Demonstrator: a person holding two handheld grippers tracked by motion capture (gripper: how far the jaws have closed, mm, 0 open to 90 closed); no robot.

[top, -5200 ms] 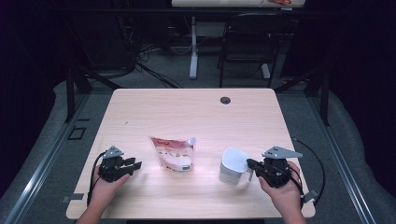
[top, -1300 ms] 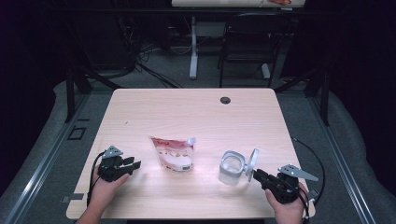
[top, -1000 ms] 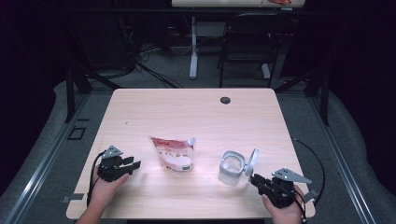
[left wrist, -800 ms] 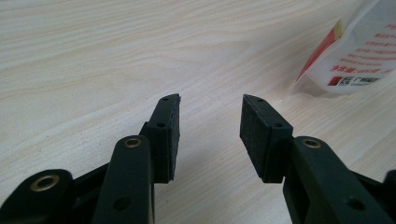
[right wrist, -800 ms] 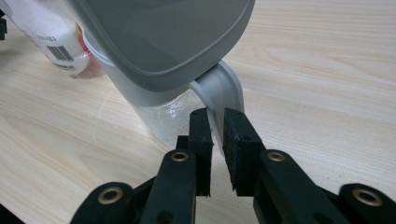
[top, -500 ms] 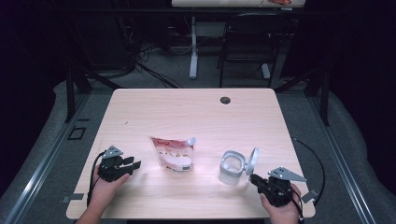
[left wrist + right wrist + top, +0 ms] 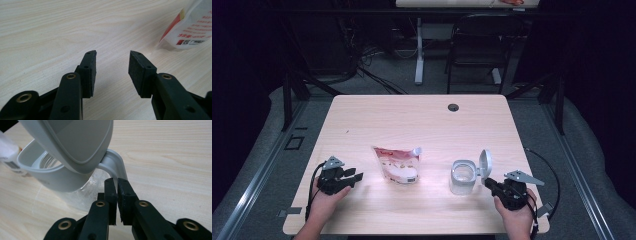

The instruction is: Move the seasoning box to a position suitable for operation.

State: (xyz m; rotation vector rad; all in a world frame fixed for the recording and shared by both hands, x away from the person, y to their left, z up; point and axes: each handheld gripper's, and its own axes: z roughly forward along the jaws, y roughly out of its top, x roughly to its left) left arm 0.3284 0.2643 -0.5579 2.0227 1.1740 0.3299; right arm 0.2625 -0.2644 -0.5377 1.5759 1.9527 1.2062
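Right gripper (image 7: 117,180) sits low on the table (image 7: 422,125), jaws pressed almost together with nothing between them, tips right at the bottom of the handle (image 7: 115,165) on the clear jar (image 7: 462,176). The jar stands just ahead of it, its lid (image 7: 485,161) flipped up and leaning back toward the gripper (the mouth is wide open, which looks like the whole point). The left gripper (image 7: 112,62) rests on the wood with its jaws spread and empty, and the refill pouch (image 7: 396,163) lies flat just ahead and to its right, spout (image 7: 416,150) pointing toward the jar.

My read: next comes picking up that pouch and pouring into the jar. To do it well, slide the open left jaws forward and take the pouch by its upper body near the spout, not by the floppy bottom edge. The right gripper would do best steadying the jar at the handle, keeping clear of the raised lid so it doesn't swing shut.
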